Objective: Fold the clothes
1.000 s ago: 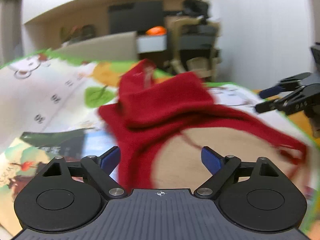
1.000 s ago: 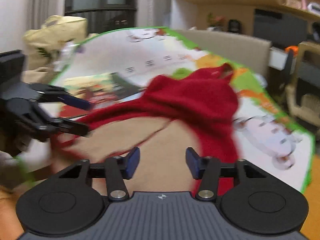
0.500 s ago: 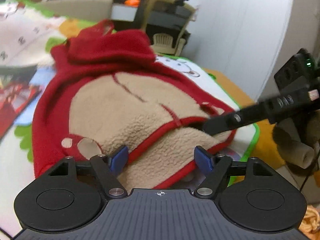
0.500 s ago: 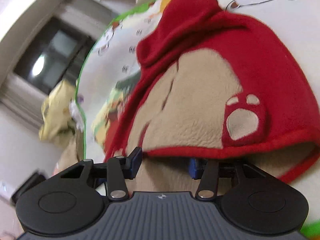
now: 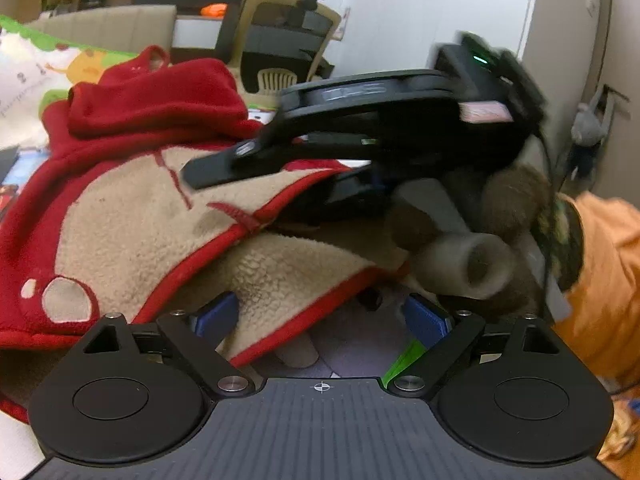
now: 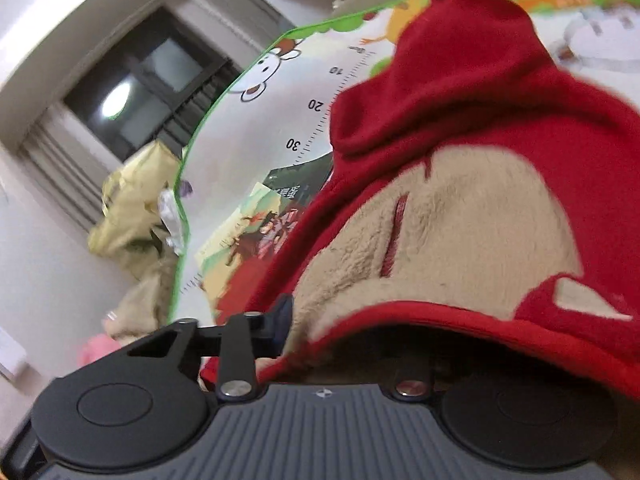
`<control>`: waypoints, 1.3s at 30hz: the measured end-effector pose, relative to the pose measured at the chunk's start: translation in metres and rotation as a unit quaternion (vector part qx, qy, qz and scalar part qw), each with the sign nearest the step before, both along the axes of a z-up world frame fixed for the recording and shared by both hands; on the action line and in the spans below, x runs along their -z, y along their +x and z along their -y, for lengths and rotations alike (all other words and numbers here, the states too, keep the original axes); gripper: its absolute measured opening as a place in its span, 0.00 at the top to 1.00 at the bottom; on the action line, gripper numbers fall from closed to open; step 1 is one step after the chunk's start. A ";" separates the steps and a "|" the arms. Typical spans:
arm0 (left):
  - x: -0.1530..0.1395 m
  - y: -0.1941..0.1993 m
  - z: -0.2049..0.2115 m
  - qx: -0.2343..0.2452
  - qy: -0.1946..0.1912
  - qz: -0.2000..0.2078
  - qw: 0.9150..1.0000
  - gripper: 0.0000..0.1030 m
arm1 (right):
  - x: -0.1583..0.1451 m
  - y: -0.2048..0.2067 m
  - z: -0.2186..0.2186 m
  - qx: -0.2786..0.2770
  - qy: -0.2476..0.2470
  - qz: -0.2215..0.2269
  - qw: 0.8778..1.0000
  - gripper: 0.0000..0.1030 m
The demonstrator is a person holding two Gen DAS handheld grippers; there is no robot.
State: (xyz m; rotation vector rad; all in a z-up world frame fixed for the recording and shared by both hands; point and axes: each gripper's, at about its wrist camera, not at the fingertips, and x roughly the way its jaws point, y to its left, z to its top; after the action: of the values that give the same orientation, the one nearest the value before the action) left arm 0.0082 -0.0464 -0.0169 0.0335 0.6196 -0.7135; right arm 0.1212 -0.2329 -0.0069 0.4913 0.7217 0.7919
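Observation:
A red hooded fleece garment with beige lining (image 5: 152, 216) lies on a printed play mat (image 6: 272, 120). It also fills the right wrist view (image 6: 460, 208). My left gripper (image 5: 320, 320) is open at the garment's lower hem, and the red-trimmed edge lies over its left finger. My right gripper (image 5: 304, 168) reaches in from the right, one finger above the front flap, the other beneath it. In its own view the hem drapes over the jaws and hides the right finger; only the left fingertip (image 6: 284, 316) shows.
A beige chair (image 5: 288, 48) and dark furniture stand behind the mat. An orange cloth (image 5: 600, 280) lies at the right. A yellow bag (image 6: 132, 200) sits off the mat's left edge. A picture book print (image 6: 260, 224) lies beside the garment.
Both grippers have moved in close to the garment's lower edge. The right gripper has slid over and under the front flap, and the hem now covers its jaws.

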 end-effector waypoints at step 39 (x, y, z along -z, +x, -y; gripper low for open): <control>-0.044 -0.053 -0.107 -0.152 0.057 0.049 0.985 0.04 | -0.006 -0.126 0.043 0.067 -0.353 0.205 0.910 0.30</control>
State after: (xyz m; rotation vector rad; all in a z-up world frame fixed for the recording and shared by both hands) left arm -0.0444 0.0609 0.0271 0.0776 0.5547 -0.3781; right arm -0.0047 -0.2759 -0.0007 -0.2796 0.5231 0.4335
